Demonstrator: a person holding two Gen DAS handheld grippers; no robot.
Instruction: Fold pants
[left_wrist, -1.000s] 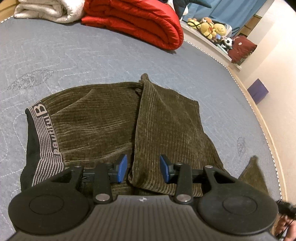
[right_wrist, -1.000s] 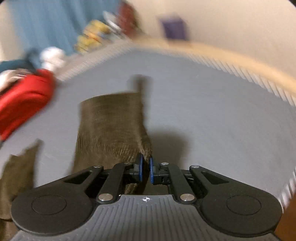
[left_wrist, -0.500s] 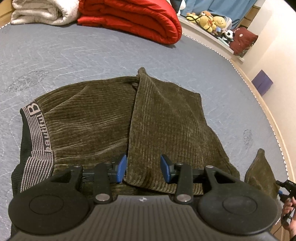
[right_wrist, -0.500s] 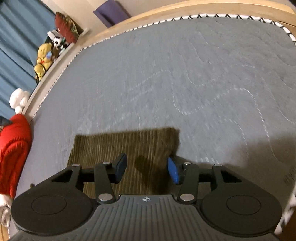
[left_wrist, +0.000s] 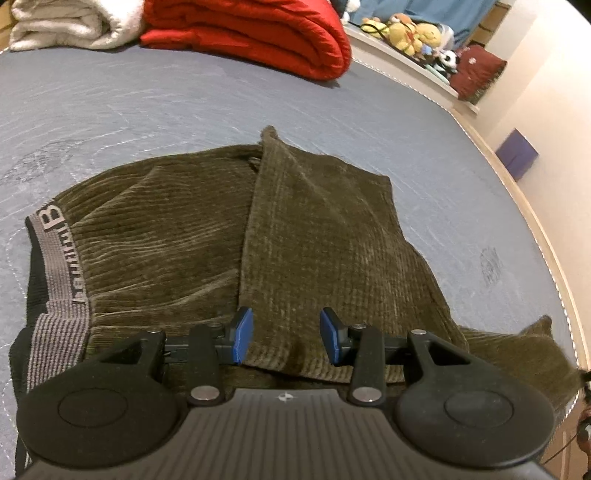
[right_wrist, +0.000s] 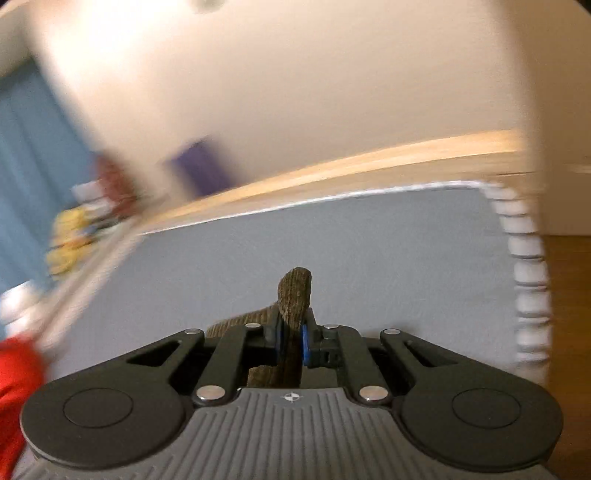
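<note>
The olive-green ribbed corduroy pants (left_wrist: 207, 236) lay on the grey quilted bed (left_wrist: 147, 103), their grey lettered waistband (left_wrist: 61, 266) at the left. A leg panel (left_wrist: 325, 236) was already folded across the seat, so the first fold looked done. The left hand-held gripper (left_wrist: 282, 339) hovered over the near edge of that panel, its blue pads spread with nothing pinched between them. Farther right, a loose leg end (left_wrist: 517, 354) reached toward the bed's edge. The right hand-held gripper (right_wrist: 291, 338) was pressed together on a tab of that corduroy (right_wrist: 295, 295). Bringing this end over and squaring the stack apparently remained.
</note>
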